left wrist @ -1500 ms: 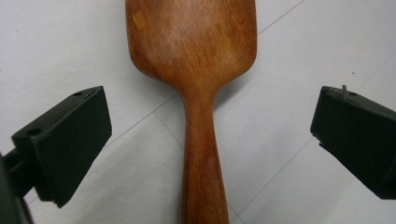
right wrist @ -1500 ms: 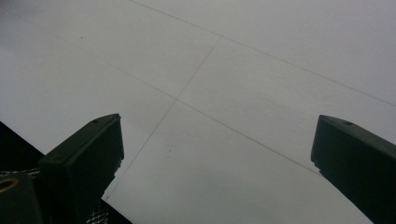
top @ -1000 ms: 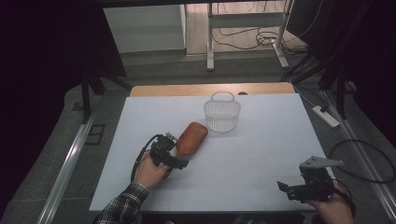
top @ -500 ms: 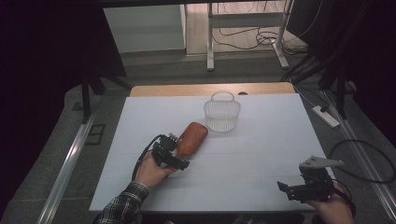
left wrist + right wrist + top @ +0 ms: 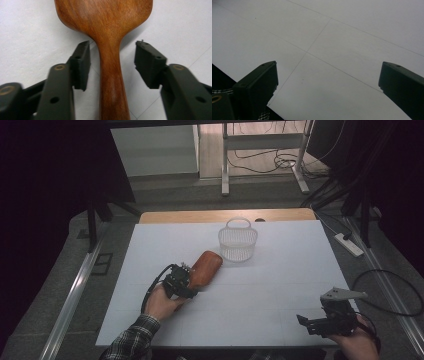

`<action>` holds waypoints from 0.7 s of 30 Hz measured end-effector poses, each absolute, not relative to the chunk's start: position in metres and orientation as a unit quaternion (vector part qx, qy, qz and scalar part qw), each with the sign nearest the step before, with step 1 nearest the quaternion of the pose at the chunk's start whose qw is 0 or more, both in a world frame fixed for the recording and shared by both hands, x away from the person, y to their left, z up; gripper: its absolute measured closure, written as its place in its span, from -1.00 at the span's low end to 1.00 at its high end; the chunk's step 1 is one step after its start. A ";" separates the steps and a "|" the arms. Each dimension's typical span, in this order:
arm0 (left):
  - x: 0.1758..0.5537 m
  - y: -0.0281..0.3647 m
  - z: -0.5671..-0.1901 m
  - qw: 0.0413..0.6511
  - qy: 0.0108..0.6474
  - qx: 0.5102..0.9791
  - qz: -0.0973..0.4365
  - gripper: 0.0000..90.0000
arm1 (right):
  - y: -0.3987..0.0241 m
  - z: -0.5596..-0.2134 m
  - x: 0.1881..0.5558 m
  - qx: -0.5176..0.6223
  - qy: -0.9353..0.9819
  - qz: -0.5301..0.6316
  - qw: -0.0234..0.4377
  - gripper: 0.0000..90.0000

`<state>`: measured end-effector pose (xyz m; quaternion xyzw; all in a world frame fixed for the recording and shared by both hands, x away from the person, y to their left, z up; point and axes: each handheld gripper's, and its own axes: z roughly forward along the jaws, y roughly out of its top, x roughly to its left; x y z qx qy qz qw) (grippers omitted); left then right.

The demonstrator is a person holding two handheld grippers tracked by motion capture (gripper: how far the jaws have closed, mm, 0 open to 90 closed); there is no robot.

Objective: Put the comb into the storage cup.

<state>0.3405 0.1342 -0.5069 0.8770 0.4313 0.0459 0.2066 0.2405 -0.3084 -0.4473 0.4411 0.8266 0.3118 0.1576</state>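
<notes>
At the near right corner of the white table (image 5: 280,320), the right gripper (image 5: 320,324) rests idle with its jaws spread wide and nothing between them; the right gripper view looks past them onto bare tabletop. At the near left, the left gripper (image 5: 111,60) sits low over the handle of the wooden spatula (image 5: 205,268), which lies flat near the middle of the table with its broad blade pointing away toward the far side. The jaws have just been closing, and the handle runs between them, but the left gripper view shows a gap on each side, so the pads (image 5: 81,62) are not yet pressing and the spatula is not gripped. By the look of it the work is at its start: the reach is done, while the pinch, the lift and the carry are all left. Farther off stands a small white basket (image 5: 238,242) with its handle raised, just beyond the blade and a likely place for the spatula. Nothing lies between the two, though the upright handle could catch a long tool coming in.
</notes>
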 end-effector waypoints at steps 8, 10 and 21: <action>0.342 0.134 -0.508 0.203 0.434 0.876 0.046 0.37 | -0.308 -0.447 0.241 0.442 0.827 0.311 0.158 -0.94; 0.342 0.134 -0.509 0.200 0.436 0.876 0.046 0.44 | -0.308 -0.447 0.241 0.442 0.827 0.311 0.157 -0.94; 0.345 0.139 -0.510 0.203 0.439 0.874 0.036 0.60 | -0.308 -0.448 0.241 0.443 0.827 0.309 0.157 -0.94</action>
